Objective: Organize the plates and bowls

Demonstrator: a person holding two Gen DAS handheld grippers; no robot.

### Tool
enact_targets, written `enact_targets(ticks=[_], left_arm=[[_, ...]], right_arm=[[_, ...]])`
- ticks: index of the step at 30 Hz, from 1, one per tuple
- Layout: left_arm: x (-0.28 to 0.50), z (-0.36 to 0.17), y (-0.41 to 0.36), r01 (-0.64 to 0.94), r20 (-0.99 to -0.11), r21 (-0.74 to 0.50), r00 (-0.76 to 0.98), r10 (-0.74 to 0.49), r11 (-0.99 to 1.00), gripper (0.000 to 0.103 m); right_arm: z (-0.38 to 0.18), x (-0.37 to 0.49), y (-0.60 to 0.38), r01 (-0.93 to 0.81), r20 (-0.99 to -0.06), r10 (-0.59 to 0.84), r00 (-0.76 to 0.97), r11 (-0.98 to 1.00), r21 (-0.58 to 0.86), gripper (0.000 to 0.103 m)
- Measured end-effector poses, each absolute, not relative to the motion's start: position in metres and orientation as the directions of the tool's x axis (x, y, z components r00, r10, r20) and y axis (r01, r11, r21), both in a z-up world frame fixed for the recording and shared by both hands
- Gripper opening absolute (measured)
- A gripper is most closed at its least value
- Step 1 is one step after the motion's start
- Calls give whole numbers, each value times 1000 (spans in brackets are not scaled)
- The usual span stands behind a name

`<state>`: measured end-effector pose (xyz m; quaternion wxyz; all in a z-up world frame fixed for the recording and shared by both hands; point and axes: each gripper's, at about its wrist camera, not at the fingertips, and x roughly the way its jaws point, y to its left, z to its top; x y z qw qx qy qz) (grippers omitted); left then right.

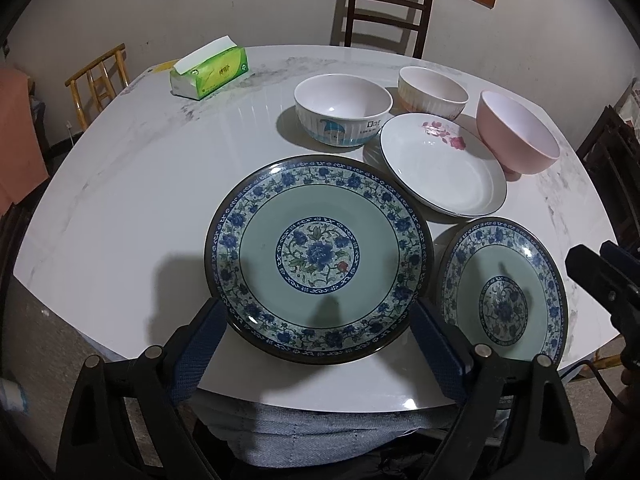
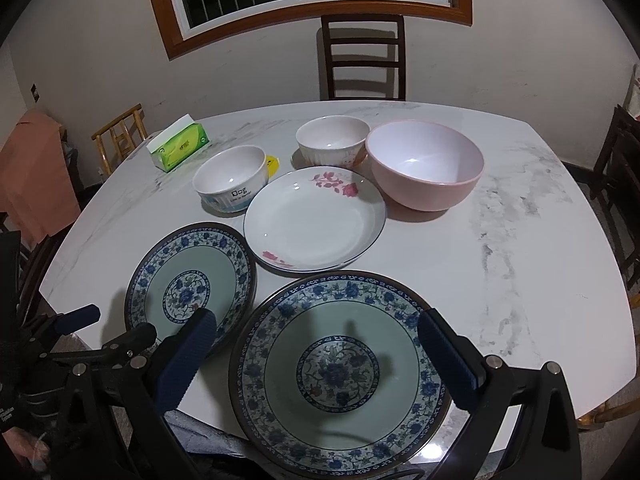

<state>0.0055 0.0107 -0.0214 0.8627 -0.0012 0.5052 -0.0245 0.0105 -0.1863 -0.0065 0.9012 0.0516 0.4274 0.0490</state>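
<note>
Two blue-flowered green plates lie at the table's near edge. My left gripper [image 1: 318,320] is open, its jaws either side of the left plate [image 1: 318,256], above its near rim. My right gripper [image 2: 316,328] is open over the right plate [image 2: 340,372], which shows in the left wrist view [image 1: 504,292]; the left plate shows in the right wrist view [image 2: 192,284]. Behind them lie a white plate with pink flowers [image 1: 440,164] [image 2: 314,220], a white cartoon bowl [image 1: 342,108] [image 2: 230,178], a ribbed cream bowl [image 1: 432,90] [image 2: 332,140] and a pink bowl [image 1: 520,132] [image 2: 424,164].
A green tissue pack [image 1: 208,70] [image 2: 178,148] lies at the back left of the white marble table [image 1: 140,184] [image 2: 500,240]. A dark chair [image 2: 362,56] stands behind the table, a bamboo chair [image 2: 120,136] at the left. My lap is below the near edge.
</note>
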Motion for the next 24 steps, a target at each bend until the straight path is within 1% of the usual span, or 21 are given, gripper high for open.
enact_targets(ticks=[6,8,10,12,14,18,20,23,24], left_arm=[[10,-22,19,31,-875,-47,481,-56,998,86],[12,-21,21,23,-875,-47,481,-52,999,84],[14,-22,27,20,-876,-58,478,-60,998,84],[16,-22,32,14,-878,-77,473,-74,997,81],[20,-23,41,4,-880,-114,464,-102,994,79],[28,-24,60,-28,-882,-177,448,-146,984,71],[32,-24,71,-47,-879,-215,446,-172,976,68],[39,-26,86,-71,-876,-268,433,-213,961,65],[40,-26,90,-77,-874,-285,431,-226,955,62]], right_arm=[[-9,16,-181,-79,-770,168,615,985,152,103],[-10,18,-180,-92,-773,186,606,982,164,99],[-12,22,-178,-102,-779,203,594,979,177,98],[-14,26,-177,-122,-783,239,574,971,207,95],[-16,31,-176,-134,-789,269,552,963,234,88],[-21,46,-176,-147,-797,337,501,941,305,81],[-24,54,-176,-151,-798,366,478,930,336,72],[-29,67,-173,-155,-800,416,432,908,388,67],[-31,72,-171,-161,-802,428,417,903,398,66]])
